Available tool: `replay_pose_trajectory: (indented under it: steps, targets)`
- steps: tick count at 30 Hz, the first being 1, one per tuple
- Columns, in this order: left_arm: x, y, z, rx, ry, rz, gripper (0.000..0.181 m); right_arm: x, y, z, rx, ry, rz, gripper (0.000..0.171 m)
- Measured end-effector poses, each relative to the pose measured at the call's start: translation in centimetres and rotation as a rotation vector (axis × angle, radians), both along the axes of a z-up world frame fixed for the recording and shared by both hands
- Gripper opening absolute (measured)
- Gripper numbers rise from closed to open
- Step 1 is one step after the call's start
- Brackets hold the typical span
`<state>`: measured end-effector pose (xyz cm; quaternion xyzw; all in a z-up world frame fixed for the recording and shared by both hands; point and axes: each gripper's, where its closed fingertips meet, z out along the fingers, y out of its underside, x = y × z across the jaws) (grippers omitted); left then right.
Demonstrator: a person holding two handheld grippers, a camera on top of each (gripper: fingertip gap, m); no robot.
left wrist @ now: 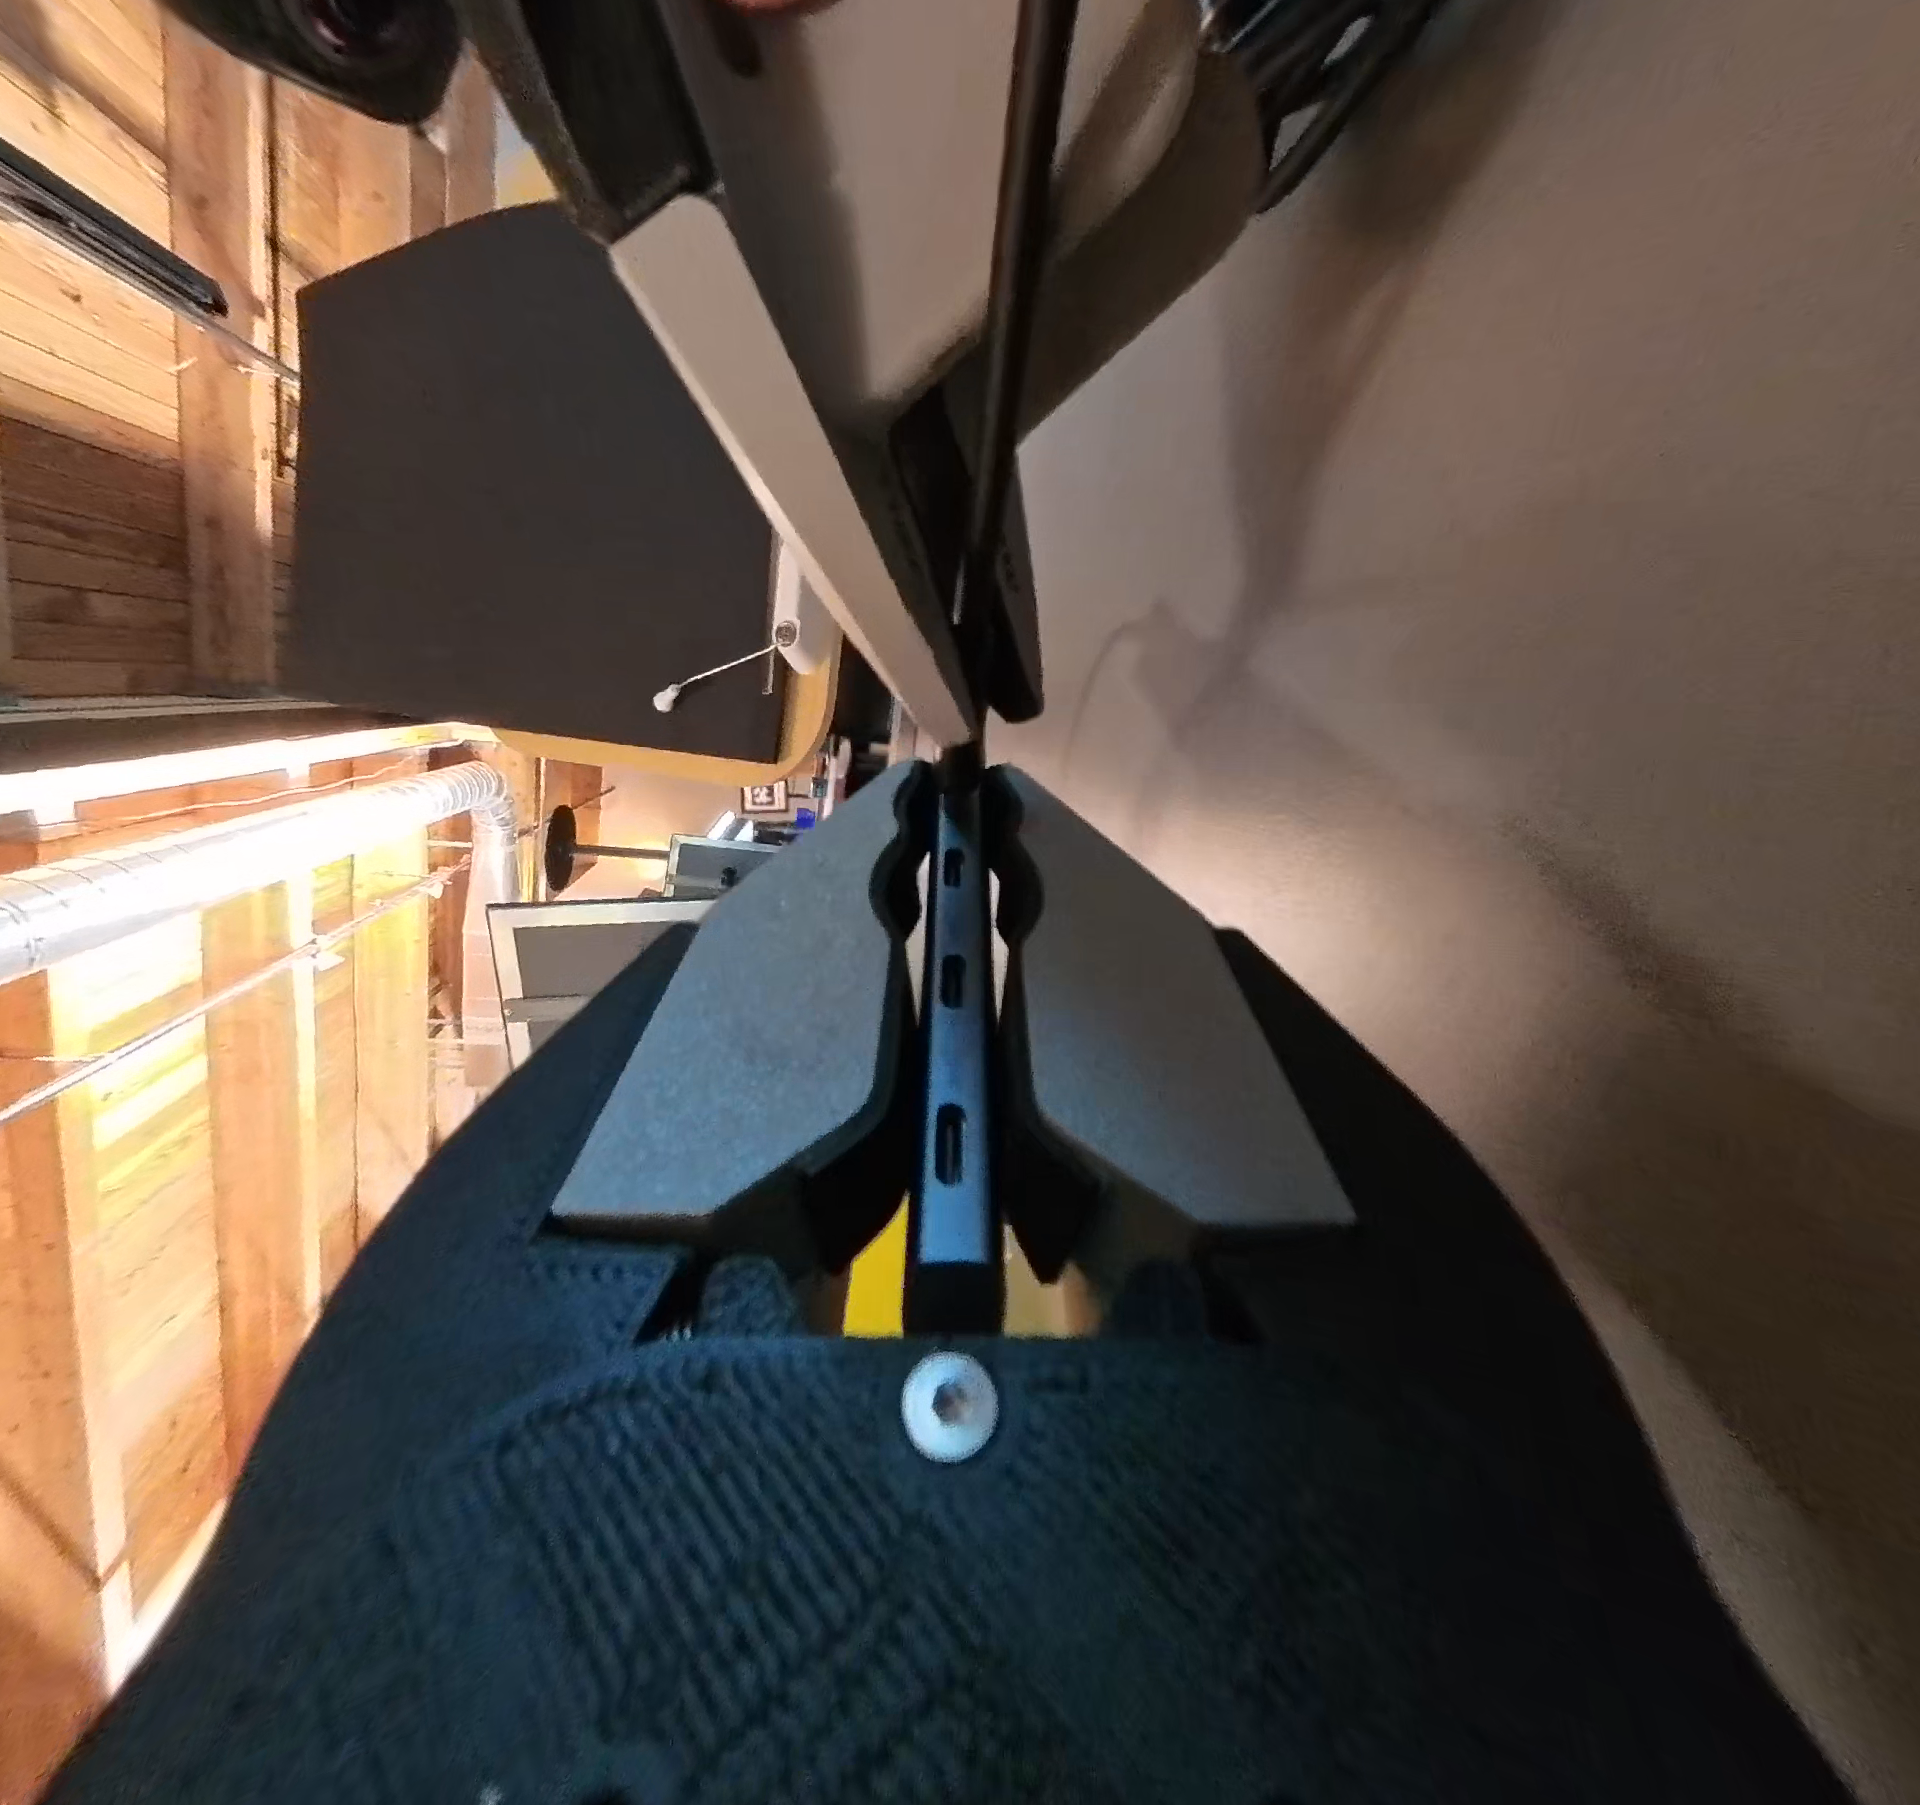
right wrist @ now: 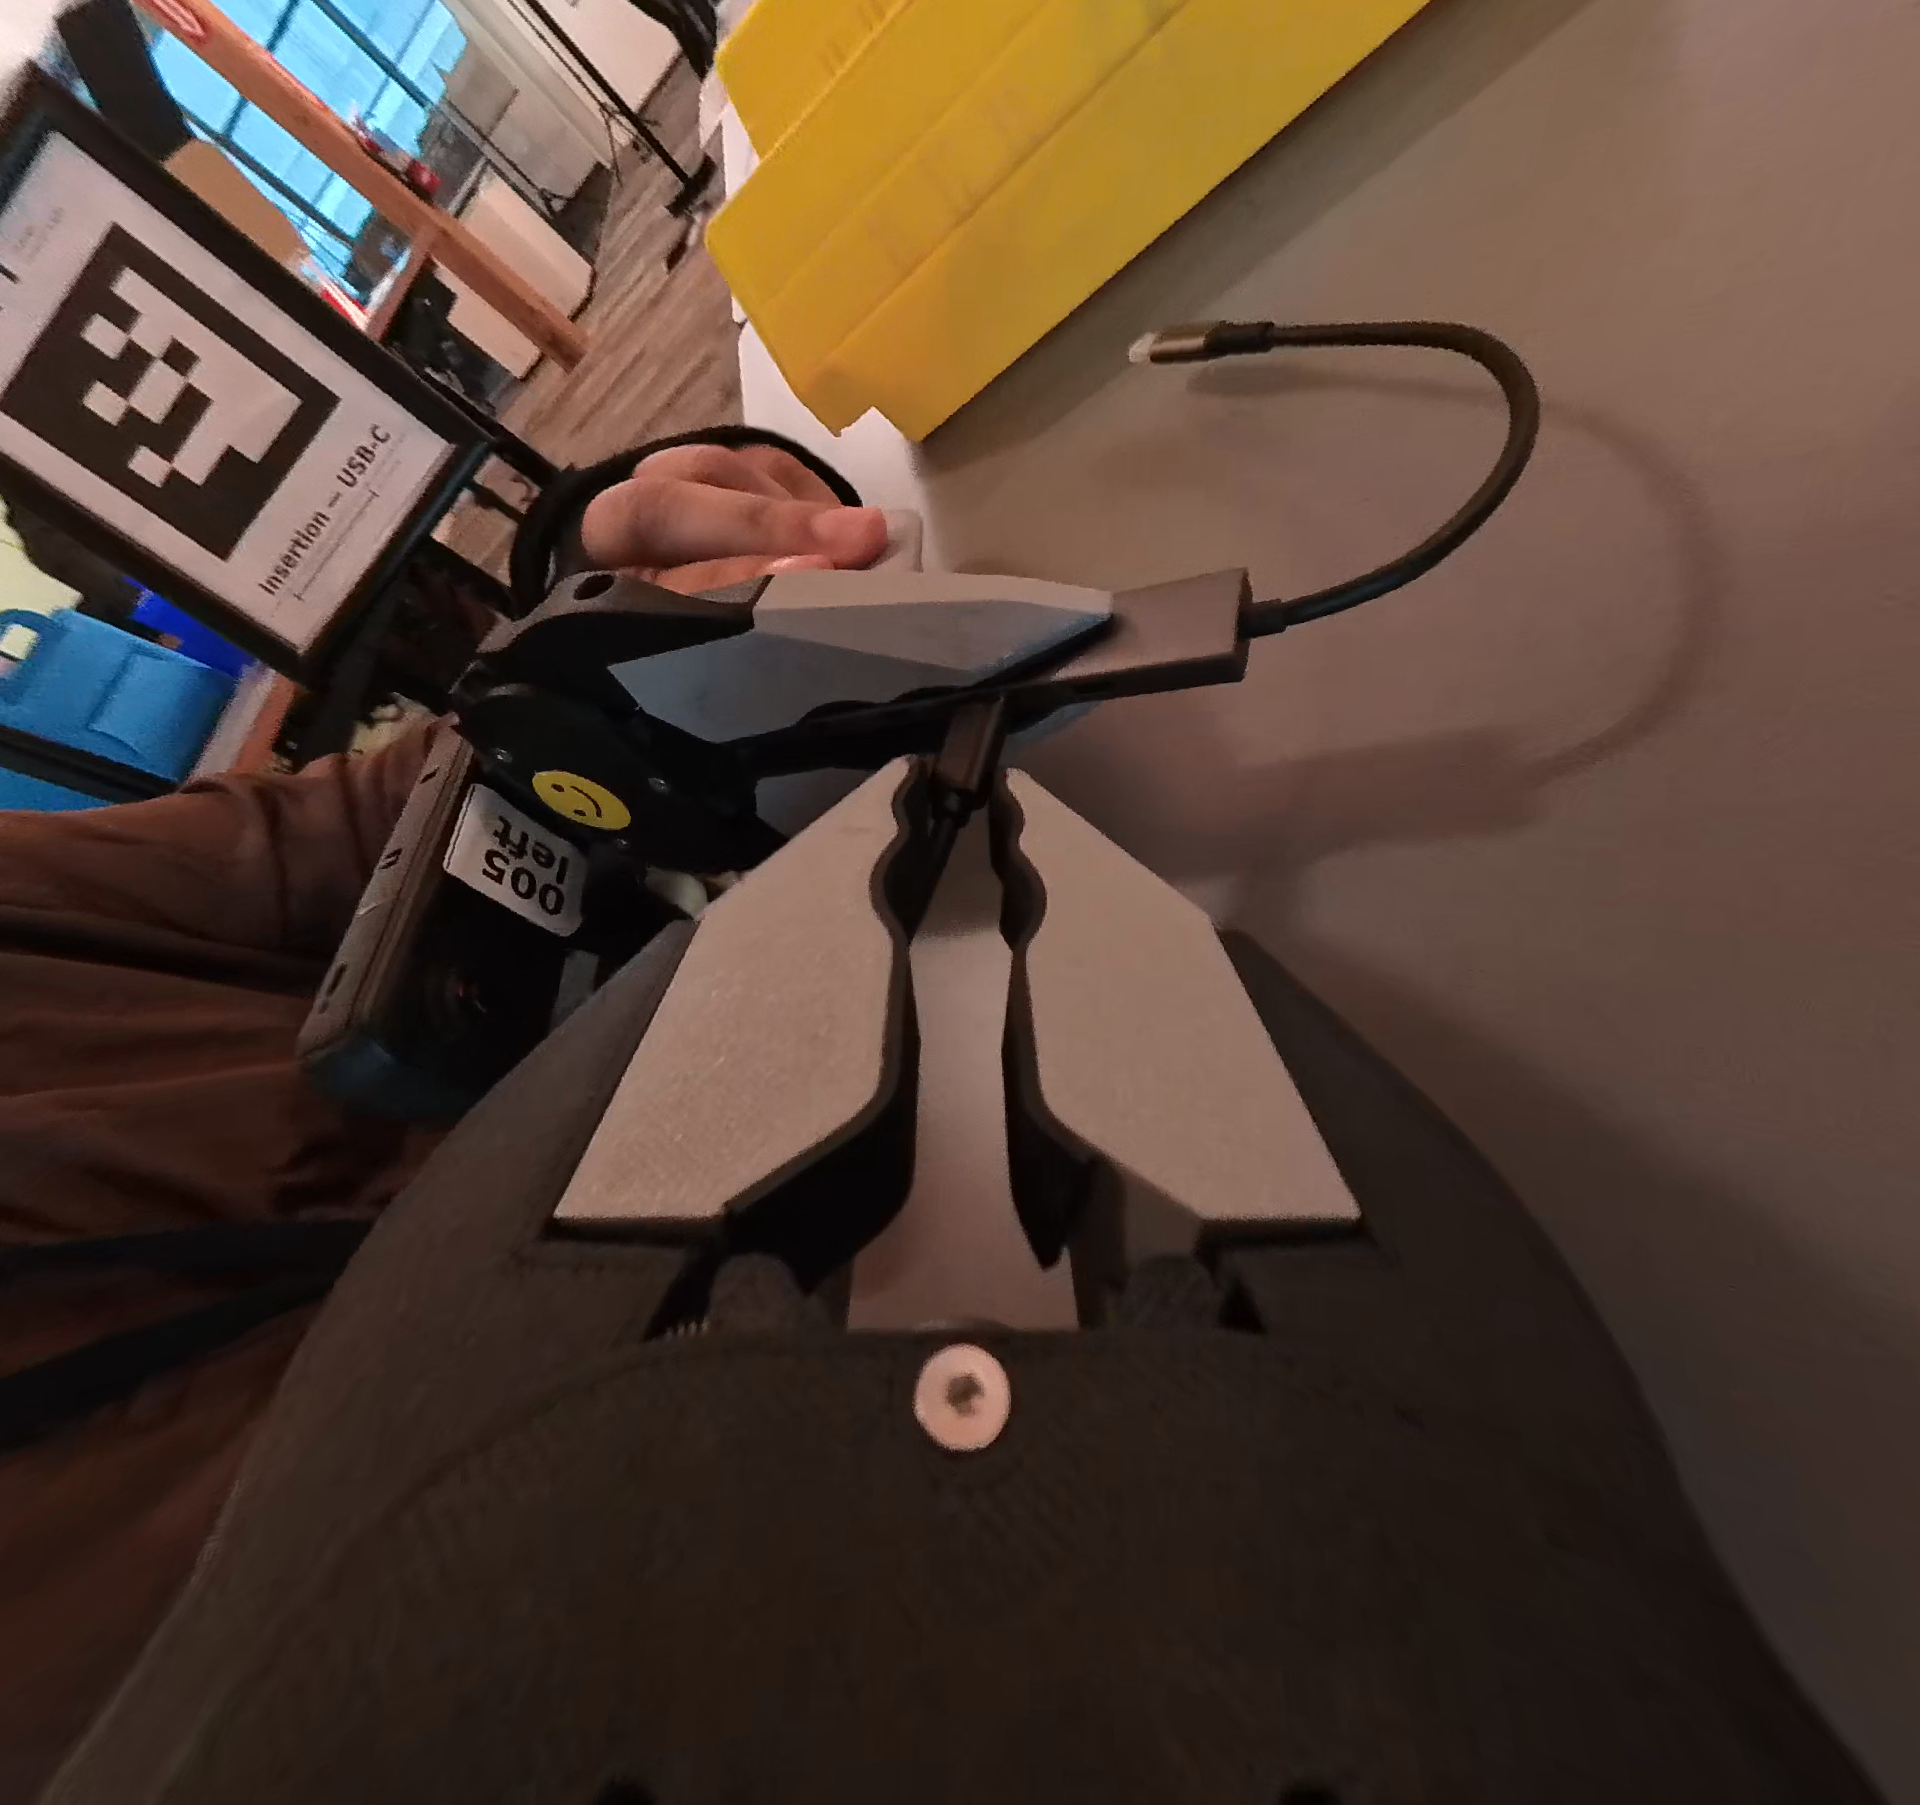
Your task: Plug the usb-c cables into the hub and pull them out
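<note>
My left gripper (left wrist: pixel 958 779) is shut on a slim dark usb-c hub (left wrist: pixel 956 1049), whose port edge faces the camera with three empty slots. My right gripper (right wrist: pixel 958 784) is shut on the dark plug (right wrist: pixel 971 742) of a black usb-c cable (left wrist: pixel 1023 197). The plug's tip meets the hub's edge (right wrist: pixel 1184 628) at the port farthest from the left wrist camera; I cannot tell how deep it sits. The left gripper (right wrist: pixel 1091 659) holds the hub above the table. The right gripper (left wrist: pixel 987 685) shows at the top of the left wrist view.
The hub's own short black lead (right wrist: pixel 1496 467) curls over the grey table (right wrist: pixel 1558 924) to a loose metal plug (right wrist: pixel 1174 347). Yellow bins (right wrist: pixel 987 145) stand behind. A framed marker sign (right wrist: pixel 187 384) is at the left. A hand (right wrist: pixel 727 508) and brown sleeve (right wrist: pixel 156 924) hold the left gripper. My two grippers' fingertips are within a few centimetres of each other.
</note>
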<state>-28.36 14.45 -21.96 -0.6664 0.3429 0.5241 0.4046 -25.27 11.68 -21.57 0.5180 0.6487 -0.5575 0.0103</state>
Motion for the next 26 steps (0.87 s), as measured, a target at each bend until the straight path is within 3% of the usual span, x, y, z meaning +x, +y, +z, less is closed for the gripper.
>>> replay_pose_trajectory:
  steps: [8,12,14,20,23,26]
  targets:
    - [0.0,0.0,0.0,-0.004,0.016,0.01,0.007,0.0,0.0,0.0,-0.037,-0.01,0.021,0.008]
    - [0.7,0.4,1.3,0.075,-0.149,-0.061,0.008,0.4,0.3,1.9,-0.068,0.04,0.047,0.012]
    - [1.4,0.5,1.7,0.096,-0.256,-0.122,0.007,0.6,1.1,3.6,0.01,0.116,0.018,0.02]
    - [0.9,0.3,1.9,0.113,-0.318,-0.13,0.007,3.0,3.1,7.7,0.3,0.301,-0.028,0.059]
    - [0.7,0.3,1.6,0.1,-0.304,-0.117,0.007,4.4,0.9,6.8,0.38,0.28,0.09,0.069]
    - [1.6,0.3,1.4,0.083,-0.337,-0.167,0.007,3.8,0.3,4.2,0.605,0.266,0.103,0.069]
